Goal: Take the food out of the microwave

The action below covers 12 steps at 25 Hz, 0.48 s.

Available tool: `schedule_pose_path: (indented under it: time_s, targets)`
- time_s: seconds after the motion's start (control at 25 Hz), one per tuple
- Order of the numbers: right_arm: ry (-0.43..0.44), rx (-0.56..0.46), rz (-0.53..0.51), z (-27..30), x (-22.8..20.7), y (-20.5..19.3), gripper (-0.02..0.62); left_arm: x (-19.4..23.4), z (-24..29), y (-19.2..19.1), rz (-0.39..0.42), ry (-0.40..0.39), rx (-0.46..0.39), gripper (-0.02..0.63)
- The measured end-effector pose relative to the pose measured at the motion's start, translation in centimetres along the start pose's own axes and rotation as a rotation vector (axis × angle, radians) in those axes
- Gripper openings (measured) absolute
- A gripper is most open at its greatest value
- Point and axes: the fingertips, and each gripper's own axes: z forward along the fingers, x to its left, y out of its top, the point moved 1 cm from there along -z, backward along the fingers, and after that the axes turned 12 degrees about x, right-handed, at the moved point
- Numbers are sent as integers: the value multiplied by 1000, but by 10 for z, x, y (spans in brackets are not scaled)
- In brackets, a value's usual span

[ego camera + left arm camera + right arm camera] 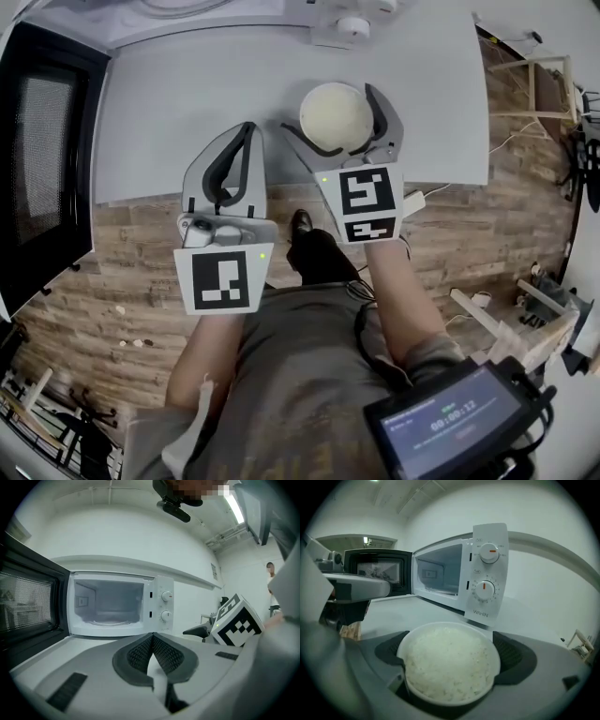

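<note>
Right tool (451, 641) around rice bowl (446, 667)

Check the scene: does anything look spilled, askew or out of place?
Nothing spilled: the bowl of rice sits upright between the fingers of the right gripper. Only the door of the microwave stands out, open on an empty cavity.

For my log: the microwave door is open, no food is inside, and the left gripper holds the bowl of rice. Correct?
One error: the right gripper holds the bowl of rice, as the right gripper view shows; the left gripper is shut on nothing. The microwave door is open, with no food inside.
</note>
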Motion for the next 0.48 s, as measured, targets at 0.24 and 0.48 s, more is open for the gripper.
schedule_pose_path:
  time_s: [0.24,0.48]
  targets:
    - [33,39,-28,3,4,-5,563,3,-3,3,-8,16,3,8]
    - [73,27,-18,-2,2,-2,563,5,-10,8,-7,21,9,8]
